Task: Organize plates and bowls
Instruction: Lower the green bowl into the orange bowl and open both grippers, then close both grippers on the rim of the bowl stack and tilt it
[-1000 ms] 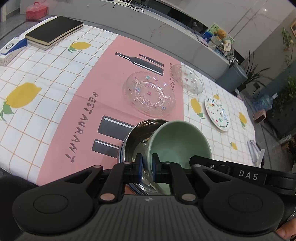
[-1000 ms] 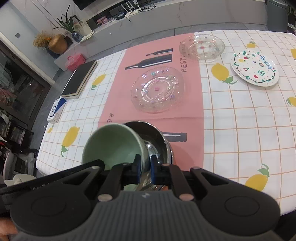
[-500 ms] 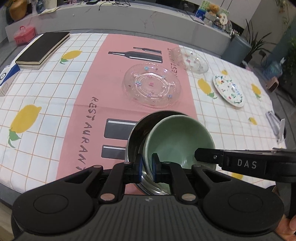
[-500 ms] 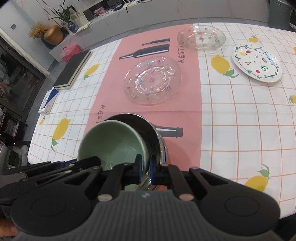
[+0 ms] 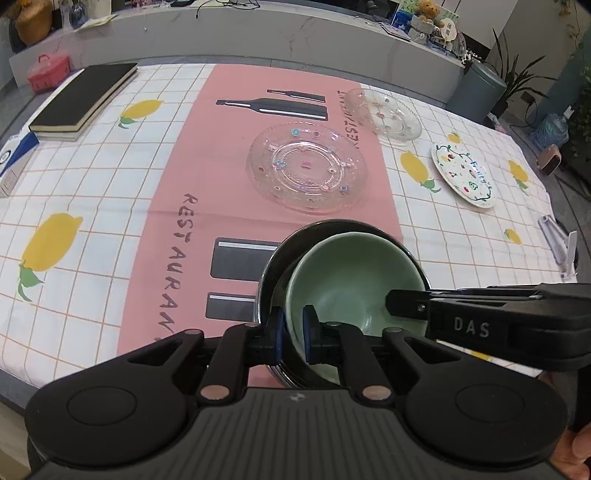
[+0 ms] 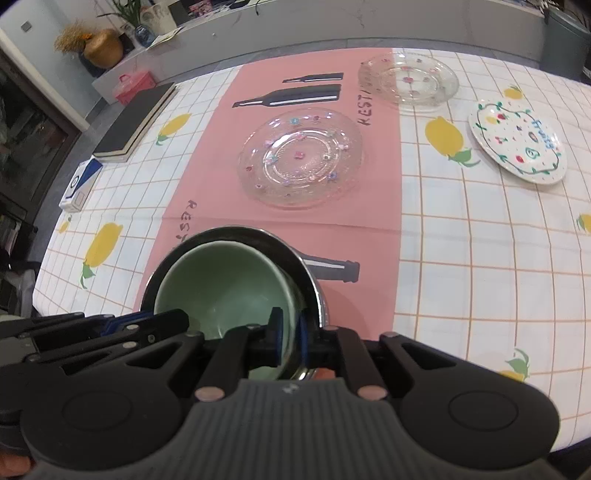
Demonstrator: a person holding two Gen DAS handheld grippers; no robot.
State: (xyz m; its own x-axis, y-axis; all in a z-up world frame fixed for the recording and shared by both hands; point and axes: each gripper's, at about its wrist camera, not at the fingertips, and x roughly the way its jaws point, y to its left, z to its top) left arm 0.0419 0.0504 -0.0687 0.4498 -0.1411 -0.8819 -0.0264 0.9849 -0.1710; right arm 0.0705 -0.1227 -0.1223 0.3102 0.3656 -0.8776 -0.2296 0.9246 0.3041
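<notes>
Home dining or living area. Table under lemon-print tablecloth (image 5: pixel 92 177) reading "RESTAURANT"; glass plates (image 5: pixel 306 171) laid out. Marble ledge (image 5: pixel 258 33) behind with teddy bear (image 5: pixel 428 7), potted plants (image 5: pixel 517 74), vase (image 6: pixel 103 48).

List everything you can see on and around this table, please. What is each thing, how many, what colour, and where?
green bowl: 1, pale green, inside the steel bowl, near edge
steel bowl: 1, silver, on the pink strip, near edge
large glass plate: 1, clear with coloured dots, mid-table
small glass plate: 1, clear, far side
painted plate: 1, white with fruit pattern, right side
tablecloth: 1, white checks, lemons, pink strip
book: 1, black, far left corner
box: 1, blue and white, left edge
red case: 1, beyond the table
bin: 1, grey, beyond the table
left gripper: black, shut on the green bowl's rim
right gripper: black, shut on the same rim
</notes>
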